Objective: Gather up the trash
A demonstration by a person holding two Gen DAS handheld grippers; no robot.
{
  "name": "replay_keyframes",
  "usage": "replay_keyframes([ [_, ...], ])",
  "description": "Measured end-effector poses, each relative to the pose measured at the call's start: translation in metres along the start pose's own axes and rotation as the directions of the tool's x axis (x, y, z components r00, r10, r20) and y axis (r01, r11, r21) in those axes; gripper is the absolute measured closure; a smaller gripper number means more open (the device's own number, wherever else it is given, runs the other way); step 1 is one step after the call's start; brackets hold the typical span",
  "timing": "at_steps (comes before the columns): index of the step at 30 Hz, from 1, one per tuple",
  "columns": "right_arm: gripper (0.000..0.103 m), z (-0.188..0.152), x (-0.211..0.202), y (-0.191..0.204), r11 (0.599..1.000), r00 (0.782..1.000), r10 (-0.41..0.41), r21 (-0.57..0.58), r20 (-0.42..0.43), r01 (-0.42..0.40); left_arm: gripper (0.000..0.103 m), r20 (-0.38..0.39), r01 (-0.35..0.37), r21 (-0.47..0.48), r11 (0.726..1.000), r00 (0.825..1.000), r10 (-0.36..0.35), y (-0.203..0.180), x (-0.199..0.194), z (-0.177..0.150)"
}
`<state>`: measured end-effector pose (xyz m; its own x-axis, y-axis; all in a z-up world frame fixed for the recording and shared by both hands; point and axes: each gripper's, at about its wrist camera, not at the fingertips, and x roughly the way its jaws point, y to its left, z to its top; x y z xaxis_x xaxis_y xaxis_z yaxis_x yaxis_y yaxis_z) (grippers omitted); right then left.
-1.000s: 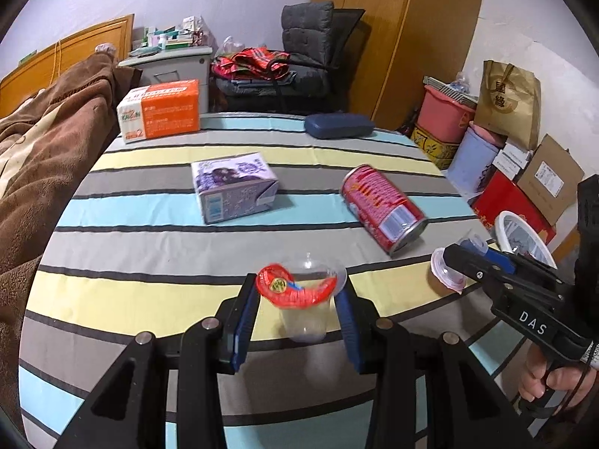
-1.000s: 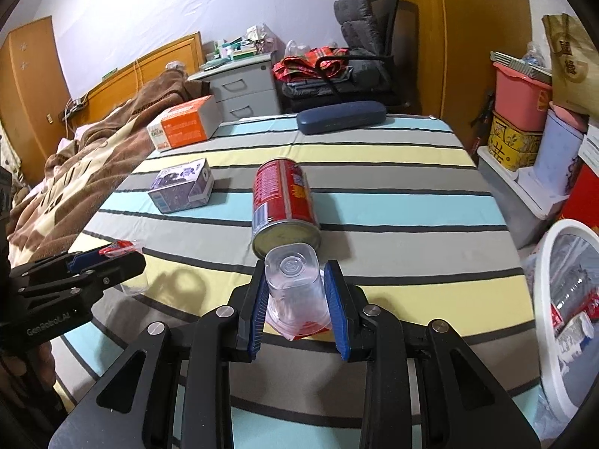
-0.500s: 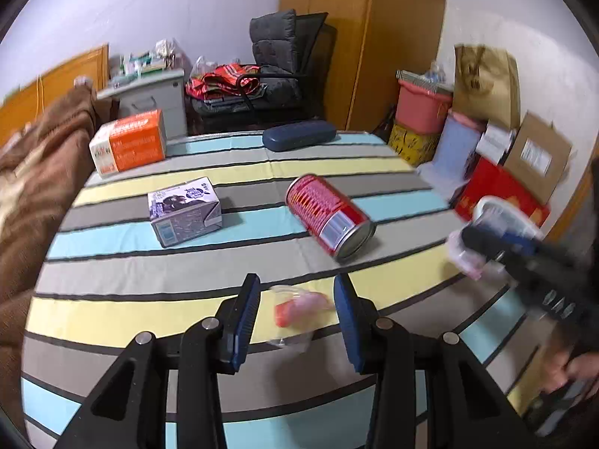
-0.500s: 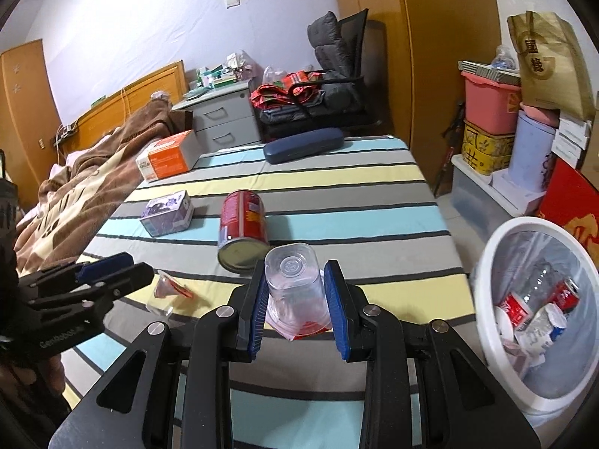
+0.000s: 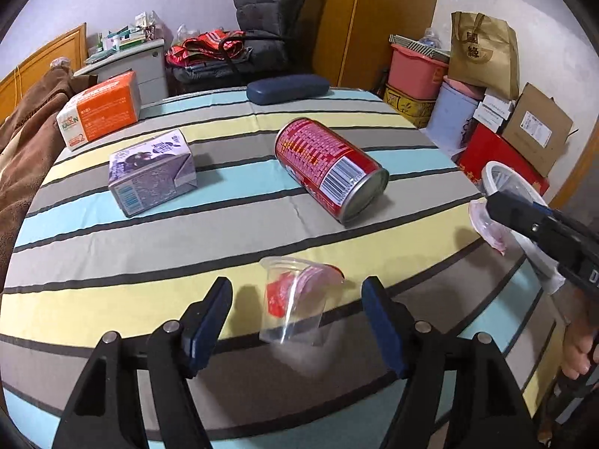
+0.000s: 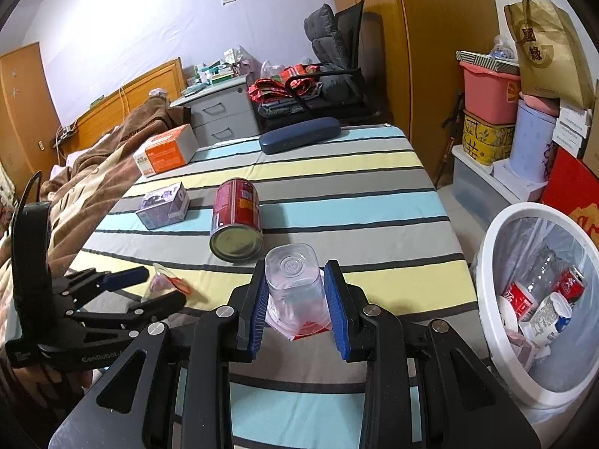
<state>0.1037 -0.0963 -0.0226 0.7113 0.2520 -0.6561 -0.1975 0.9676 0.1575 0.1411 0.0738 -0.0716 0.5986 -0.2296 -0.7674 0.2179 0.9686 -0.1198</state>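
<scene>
Right gripper (image 6: 295,308) clamps a clear plastic cup (image 6: 294,284), square-ish base facing forward, red-printed film lid at its mouth, held above the striped cloth table (image 6: 337,205). Left gripper (image 5: 295,321) jaws spread wide, low over the table; a second clear cup (image 5: 295,299) with torn red lid lies tipped between them, touching neither pad. Red metal can (image 5: 329,166) on its side, barcode visible. Purple carton (image 5: 151,172), orange box (image 5: 99,110) reading "KALXIN"-like text, unclear. White round bin (image 6: 539,299) at right holds cans and bottles. "GenRobot" on the left gripper's body.
</scene>
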Motion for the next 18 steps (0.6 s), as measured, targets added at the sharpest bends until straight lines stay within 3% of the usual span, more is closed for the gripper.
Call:
replay_keyframes([
  [4, 0.072, -0.001, -0.001, -0.001, 1.0, 1.0, 0.001, -0.005, -0.003, -0.001, 0.033, -0.016, 0.004, -0.004, 1.0, 1.0, -0.004, 0.0, 0.008, 0.0],
  [9, 0.072, 0.0, -0.002, -0.002, 1.0, 1.0, -0.001, -0.009, -0.002, 0.001, 0.058, -0.017, 0.0, -0.005, 1.0, 1.0, 0.0, 0.0, 0.007, 0.001],
  [18, 0.072, 0.001, -0.008, -0.005, 1.0, 1.0, -0.004, -0.007, 0.01, 0.004, 0.06, 0.017, 0.016, -0.02, 1.0, 1.0, -0.015, -0.004, -0.008, 0.004],
])
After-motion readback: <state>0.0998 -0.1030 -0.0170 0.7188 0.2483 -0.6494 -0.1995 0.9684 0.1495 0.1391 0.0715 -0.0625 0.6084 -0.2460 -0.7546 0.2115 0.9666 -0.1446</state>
